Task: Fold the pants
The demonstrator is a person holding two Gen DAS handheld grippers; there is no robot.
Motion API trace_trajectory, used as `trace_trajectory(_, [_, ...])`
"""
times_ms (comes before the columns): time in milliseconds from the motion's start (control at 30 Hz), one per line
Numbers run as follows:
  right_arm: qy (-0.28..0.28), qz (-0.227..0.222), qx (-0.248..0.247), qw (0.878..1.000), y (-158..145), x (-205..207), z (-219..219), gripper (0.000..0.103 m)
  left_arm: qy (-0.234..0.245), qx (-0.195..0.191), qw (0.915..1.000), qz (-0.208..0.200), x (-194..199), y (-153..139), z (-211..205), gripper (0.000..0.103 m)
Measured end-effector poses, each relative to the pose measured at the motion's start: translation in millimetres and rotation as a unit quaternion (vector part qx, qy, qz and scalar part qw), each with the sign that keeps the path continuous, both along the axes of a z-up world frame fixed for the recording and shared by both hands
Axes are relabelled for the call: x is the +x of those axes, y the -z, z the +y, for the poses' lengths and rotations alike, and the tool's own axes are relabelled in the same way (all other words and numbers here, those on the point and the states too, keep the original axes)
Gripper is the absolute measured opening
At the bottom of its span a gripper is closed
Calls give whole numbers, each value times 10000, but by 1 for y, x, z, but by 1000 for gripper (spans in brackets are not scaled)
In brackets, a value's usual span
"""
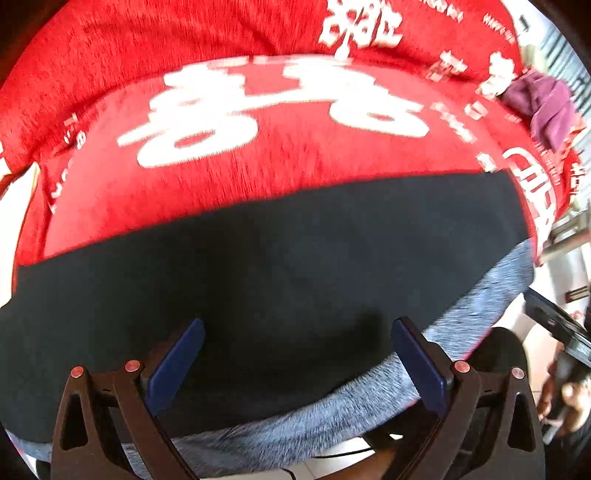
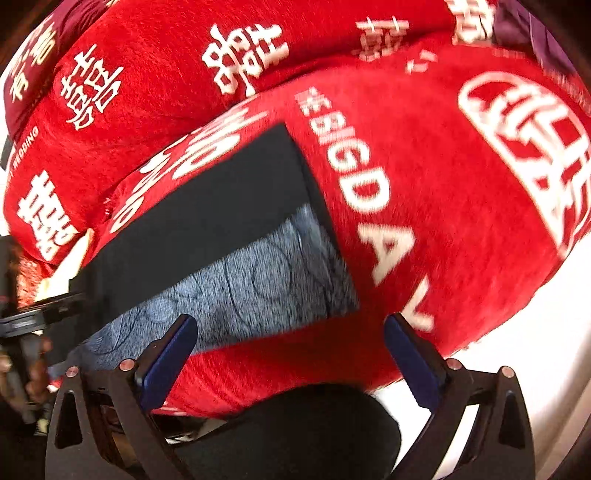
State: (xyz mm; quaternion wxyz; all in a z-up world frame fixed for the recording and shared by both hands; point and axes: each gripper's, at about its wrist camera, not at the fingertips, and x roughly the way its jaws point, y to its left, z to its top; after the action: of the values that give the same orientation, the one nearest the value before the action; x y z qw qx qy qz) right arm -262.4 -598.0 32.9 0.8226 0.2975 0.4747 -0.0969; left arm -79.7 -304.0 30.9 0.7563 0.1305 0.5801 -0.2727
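Observation:
The pants are black outside with a blue-grey fleece lining showing along the near and right edges. They lie folded flat on a red blanket with white characters. My left gripper is open, hovering over the near edge of the pants, holding nothing. In the right wrist view the pants lie ahead to the left, lining exposed toward me. My right gripper is open and empty over the blanket, just off the pants' near right corner.
A purple cloth lies at the blanket's far right; it also shows in the right wrist view. The other gripper and hand show at the right edge and at the left edge. White floor lies right.

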Motion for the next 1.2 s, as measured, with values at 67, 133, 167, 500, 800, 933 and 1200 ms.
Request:
trace_trajectory(67, [-1, -148, 307, 9994, 8, -5, -2, 91, 47, 100, 9996, -261, -6, 0, -1, 101])
trace_trajectory(133, [4, -282, 531, 9982, 17, -4, -4, 84, 37, 191, 9993, -318, -9, 1, -8, 101])
trace_trajectory(167, [-1, -391, 529, 9978, 19, -2, -1, 84, 2, 196, 9994, -296, -8, 1, -7, 101])
trace_trajectory(500, [-17, -1377, 1095, 9844, 17, 3, -17, 77, -327, 232, 9992, -90, 3, 4, -12, 101])
trace_trajectory(800, [195, -1528, 1459, 9772, 23, 6, -19, 75, -1155, 651, 9911, -125, 5, 11, -7, 103])
trace_trajectory(933, [63, -1459, 1337, 9802, 16, 30, -15, 56, -1307, 445, 9904, 64, 7, 0, 3, 103])
trace_trajectory(1200, [0, -1229, 1320, 9836, 21, 41, -7, 30, -1792, 552, 9821, 158, 20, 17, 30, 103])
